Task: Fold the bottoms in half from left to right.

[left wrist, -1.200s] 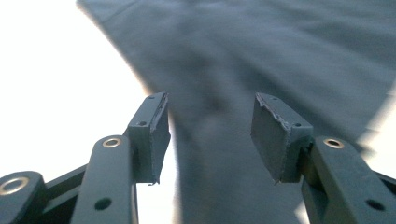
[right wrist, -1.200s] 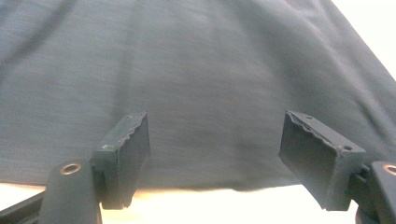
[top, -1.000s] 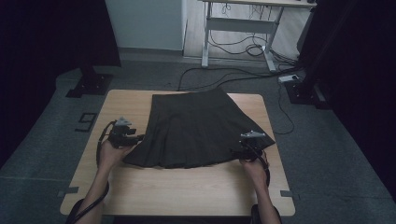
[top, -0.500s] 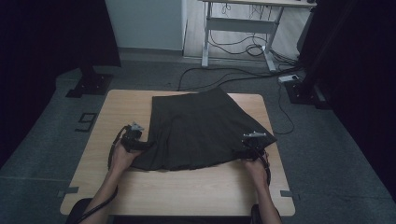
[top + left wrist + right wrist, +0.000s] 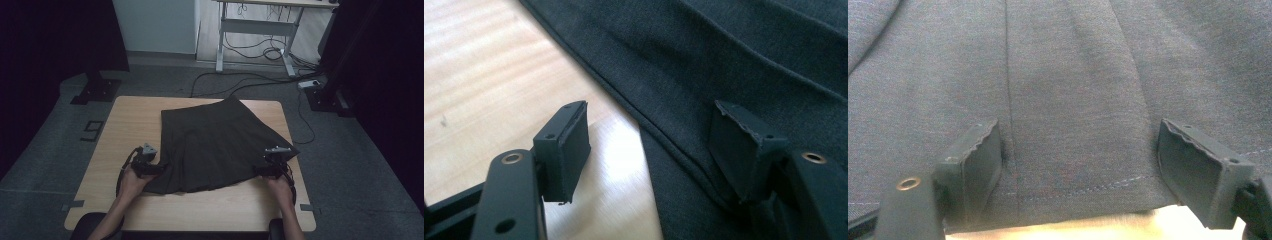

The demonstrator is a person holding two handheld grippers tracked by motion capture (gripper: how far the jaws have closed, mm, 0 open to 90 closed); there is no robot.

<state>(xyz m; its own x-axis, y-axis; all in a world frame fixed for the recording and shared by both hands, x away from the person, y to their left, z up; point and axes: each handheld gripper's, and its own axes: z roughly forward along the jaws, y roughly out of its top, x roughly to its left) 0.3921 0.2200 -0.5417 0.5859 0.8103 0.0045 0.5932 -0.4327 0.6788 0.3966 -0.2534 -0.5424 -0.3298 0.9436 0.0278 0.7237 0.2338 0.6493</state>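
Observation:
A dark pleated skirt lies flat on the wooden table, waistband far, hem near. My left gripper is at the skirt's near left corner. In the left gripper view its jaws stand open astride the skirt's side edge, one jaw over wood and one over cloth. They have just been closing, and the pads are not pressing the cloth. My right gripper sits at the near right hem. Its jaws are open low over the skirt, with the stitched hem between them; they too have just been closing.
Bare wood runs along the table's near edge and left side. Behind the table stand a metal-legged desk, loose cables on the grey floor, a power strip and a black stand base.
My left gripper has moved right and in to the skirt's near left corner. The right gripper has shifted slightly at the right hem. The skirt stays spread on the table.

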